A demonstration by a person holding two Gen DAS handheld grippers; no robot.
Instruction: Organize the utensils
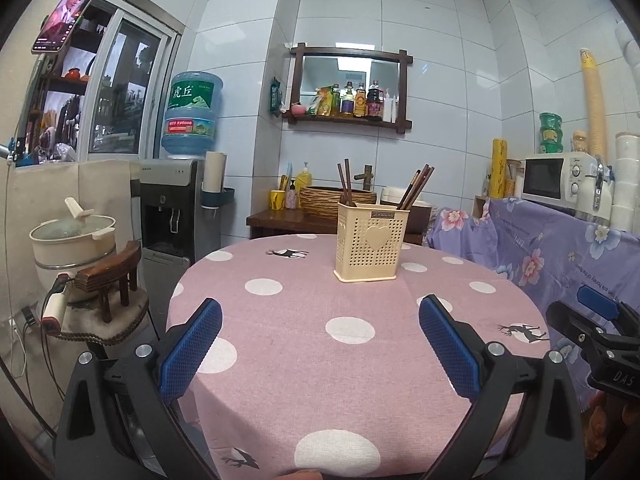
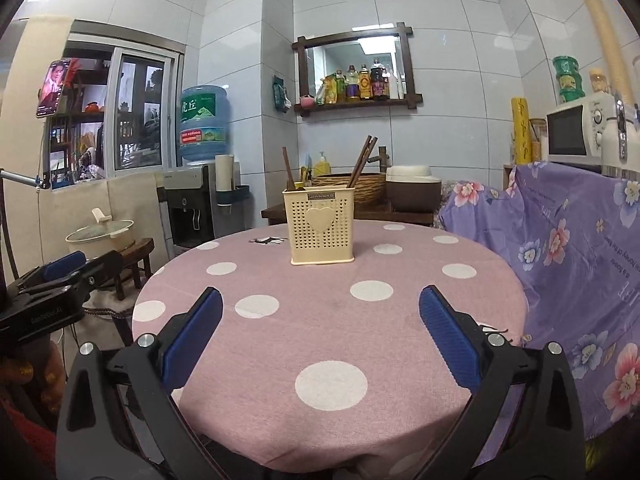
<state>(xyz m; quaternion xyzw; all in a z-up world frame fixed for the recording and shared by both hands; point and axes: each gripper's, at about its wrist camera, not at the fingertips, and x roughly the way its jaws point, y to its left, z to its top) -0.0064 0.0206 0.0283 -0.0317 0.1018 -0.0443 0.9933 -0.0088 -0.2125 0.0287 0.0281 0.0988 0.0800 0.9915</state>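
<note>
Both the left gripper (image 1: 320, 340) and right gripper (image 2: 320, 336) hover with fingers wide apart and empty; the holder (image 1: 371, 241) with chopsticks (image 1: 418, 186) stands far on the bench (image 1: 280, 344), so approach from above, squarely.

left gripper (image 1: 320, 334) wide open over the pink polka-dot tablecloth (image 1: 304, 360), nothing in it, cream utensil caddy (image 1: 371, 242) standing upright mid-table, dark chopsticks (image 1: 418, 185) poking out, right gripper (image 1: 596, 312) peeking in at the edge
</note>
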